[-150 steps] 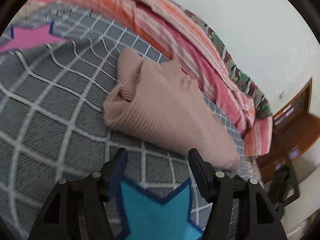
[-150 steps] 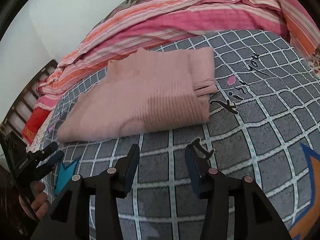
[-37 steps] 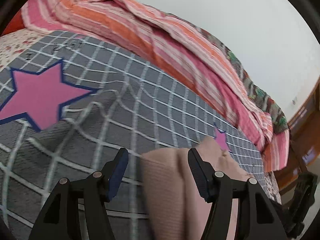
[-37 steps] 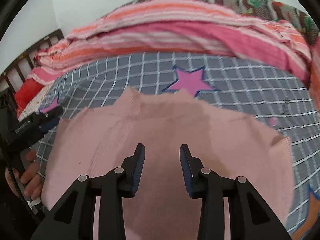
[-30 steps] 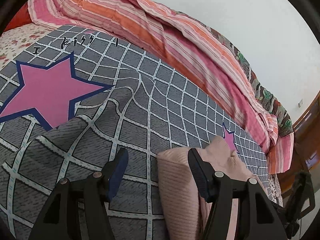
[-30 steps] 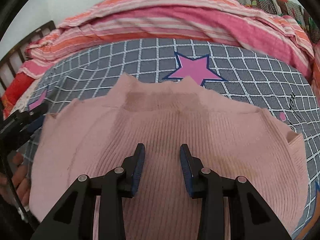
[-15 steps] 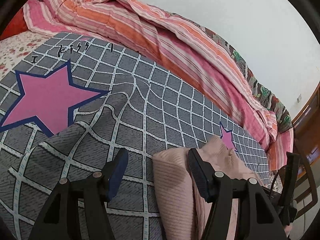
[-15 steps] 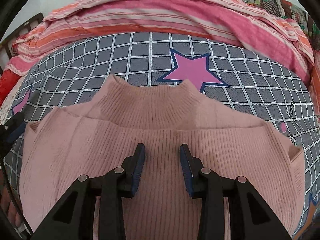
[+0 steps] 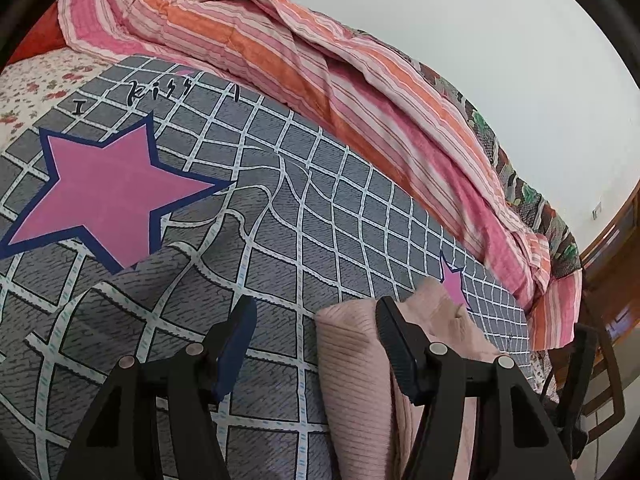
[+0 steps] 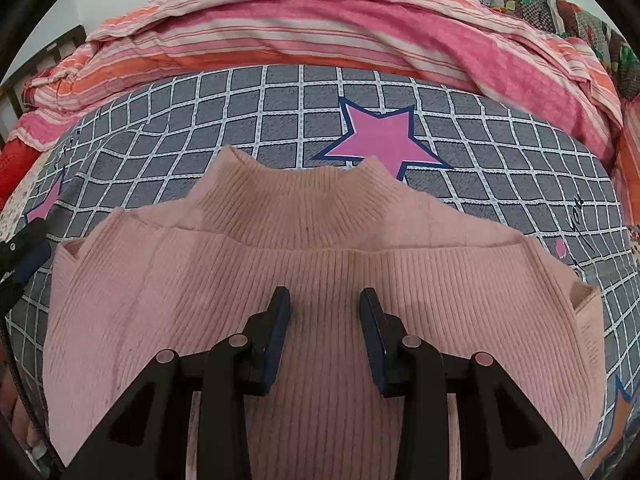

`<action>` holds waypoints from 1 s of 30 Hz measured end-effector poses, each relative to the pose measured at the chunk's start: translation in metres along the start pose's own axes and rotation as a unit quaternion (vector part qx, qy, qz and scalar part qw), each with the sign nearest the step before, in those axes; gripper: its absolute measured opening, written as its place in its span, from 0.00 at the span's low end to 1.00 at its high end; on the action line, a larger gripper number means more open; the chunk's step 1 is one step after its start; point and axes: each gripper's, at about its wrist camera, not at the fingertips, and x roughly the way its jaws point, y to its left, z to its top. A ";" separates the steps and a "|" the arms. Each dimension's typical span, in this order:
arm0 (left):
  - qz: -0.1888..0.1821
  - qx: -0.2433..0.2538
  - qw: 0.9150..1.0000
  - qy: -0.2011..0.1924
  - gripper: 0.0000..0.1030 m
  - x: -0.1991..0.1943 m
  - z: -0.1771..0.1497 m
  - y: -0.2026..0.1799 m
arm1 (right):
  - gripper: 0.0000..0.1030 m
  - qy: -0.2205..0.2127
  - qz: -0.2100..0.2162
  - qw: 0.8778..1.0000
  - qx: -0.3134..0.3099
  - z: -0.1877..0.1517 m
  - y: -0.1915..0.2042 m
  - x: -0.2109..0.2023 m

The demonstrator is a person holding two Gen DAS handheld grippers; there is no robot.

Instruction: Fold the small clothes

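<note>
Left gripper (image 9: 314, 316) is spread wide, nothing pinched; the folded edge of the pink sweater (image 9: 352, 364) is seen between its fingers, pressed against the right-hand one. Only that edge is shown in the left view, on the grey checked bedspread (image 9: 280, 208). Right gripper (image 10: 324, 300) is also spread, nothing clamped, above the sweater's chest. The full sweater (image 10: 320, 264), collar away, is shown only in the right view; contact cannot be confirmed.

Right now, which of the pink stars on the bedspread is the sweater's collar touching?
The pink star behind the pink sweater in the right wrist view: the collar's right corner overlaps its lower point. The other star, at left, lies apart.
</note>
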 end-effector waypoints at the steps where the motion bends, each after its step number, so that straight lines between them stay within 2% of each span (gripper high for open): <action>1: -0.004 -0.003 1.000 0.001 0.58 0.000 0.000 0.001 | 0.34 0.000 0.000 1.000 0.000 -0.002 0.000 -0.001; 23: -0.025 -0.021 0.999 -0.003 0.58 -0.009 0.001 0.009 | 0.33 -0.013 -0.008 1.000 -0.012 -0.028 0.006 -0.035; 30: -0.030 -0.014 0.999 -0.001 0.58 -0.011 -0.003 0.004 | 0.33 -0.025 -0.017 0.999 -0.032 -0.049 0.014 -0.052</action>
